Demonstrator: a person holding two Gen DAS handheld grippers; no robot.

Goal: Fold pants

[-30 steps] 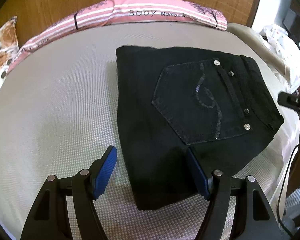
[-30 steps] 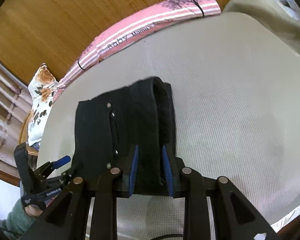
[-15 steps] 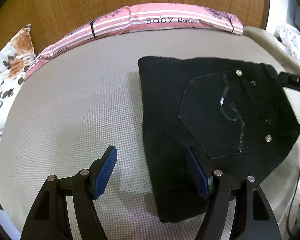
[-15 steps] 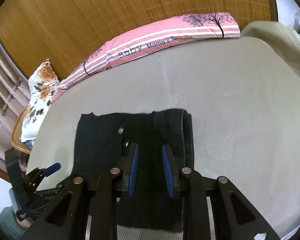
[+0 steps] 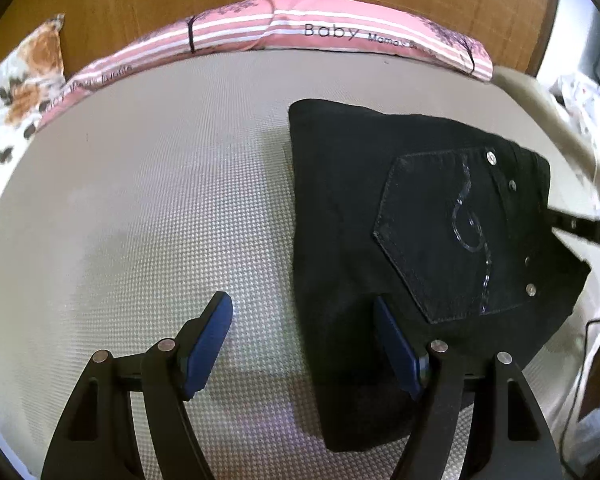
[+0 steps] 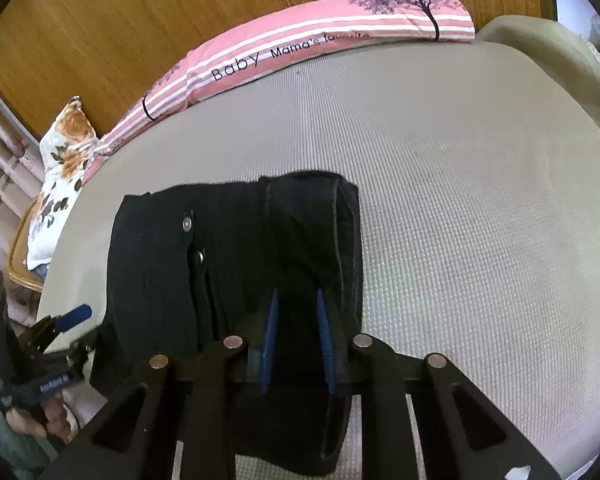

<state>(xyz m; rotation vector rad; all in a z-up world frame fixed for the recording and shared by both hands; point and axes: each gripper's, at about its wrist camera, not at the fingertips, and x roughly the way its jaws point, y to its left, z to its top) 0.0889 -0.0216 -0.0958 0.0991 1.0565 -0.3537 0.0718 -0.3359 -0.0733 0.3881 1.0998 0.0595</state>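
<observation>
Between your right gripper's blue-padded black fingers (image 6: 269,334) you see folded black denim pants (image 6: 236,248) with silver rivets and a glittery swirl on the pocket; beyond them a grey woven mat (image 5: 148,184), a pink white-striped pillow (image 5: 340,30) lettered black, a white cloth with orange flowers (image 5: 24,76), a golden wood headboard (image 6: 140,20)

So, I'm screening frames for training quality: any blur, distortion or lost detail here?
Left wrist view: fisheye bends the pink pillow, right edge smeared, pocket stitching on the black pants sharp. Right wrist view: the pants go near featureless black, lower left corner blurred.
</observation>
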